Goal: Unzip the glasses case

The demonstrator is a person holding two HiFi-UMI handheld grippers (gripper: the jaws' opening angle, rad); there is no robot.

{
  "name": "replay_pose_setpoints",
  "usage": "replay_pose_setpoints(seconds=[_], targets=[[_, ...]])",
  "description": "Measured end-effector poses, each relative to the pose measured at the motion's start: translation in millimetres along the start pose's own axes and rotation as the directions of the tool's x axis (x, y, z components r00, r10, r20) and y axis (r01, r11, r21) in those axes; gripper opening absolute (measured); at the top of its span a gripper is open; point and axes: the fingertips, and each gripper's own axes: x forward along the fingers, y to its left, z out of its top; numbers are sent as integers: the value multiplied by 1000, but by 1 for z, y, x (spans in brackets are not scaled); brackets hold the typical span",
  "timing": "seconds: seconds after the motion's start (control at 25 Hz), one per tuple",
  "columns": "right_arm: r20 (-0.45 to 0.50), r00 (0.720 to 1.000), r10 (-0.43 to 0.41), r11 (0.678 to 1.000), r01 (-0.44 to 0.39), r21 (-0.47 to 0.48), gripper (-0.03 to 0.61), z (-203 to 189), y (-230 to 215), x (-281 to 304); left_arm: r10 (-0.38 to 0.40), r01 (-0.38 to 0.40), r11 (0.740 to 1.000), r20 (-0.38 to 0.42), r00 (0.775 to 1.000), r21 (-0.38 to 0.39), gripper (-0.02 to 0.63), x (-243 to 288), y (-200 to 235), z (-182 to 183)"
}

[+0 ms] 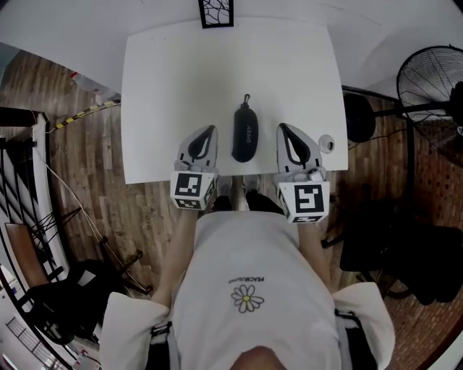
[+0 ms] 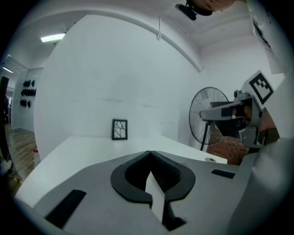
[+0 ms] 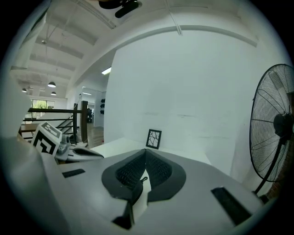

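Left gripper and right gripper hanging pressed together, empty, flanking case | case looking light, stiff-shelled, slippy | pinching far-end pull, bracing body advised

Between left gripper and right gripper: glasses case, taking up most of the gap. Ahead of both: open table as far as a framed picture at the far edge. Just outside the right gripper: small round object. Further right, off the table: standing fan.
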Motion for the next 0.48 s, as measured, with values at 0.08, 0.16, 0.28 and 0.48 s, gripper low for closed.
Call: replay_pose_setpoints(seconds=[0.08, 0.16, 0.28, 0.48], targets=[[-19, 1000, 4, 1000, -4, 14, 6, -6, 2, -2, -35, 35, 999, -77, 996, -10, 12, 2, -10, -27], [-26, 1000, 7, 1000, -7, 21, 6, -9, 3, -4, -66, 62, 998, -144, 987, -30, 12, 4, -19, -51], [-26, 1000, 14, 1000, -13, 22, 6, -10, 6, -6, -93, 85, 995, -220, 971, -44, 12, 1, -30, -75], [-52, 999, 4, 999, -2, 35, 6, -19, 8, -8, -106, 83, 993, -345, 933, -81, 12, -5, -44, -110]])
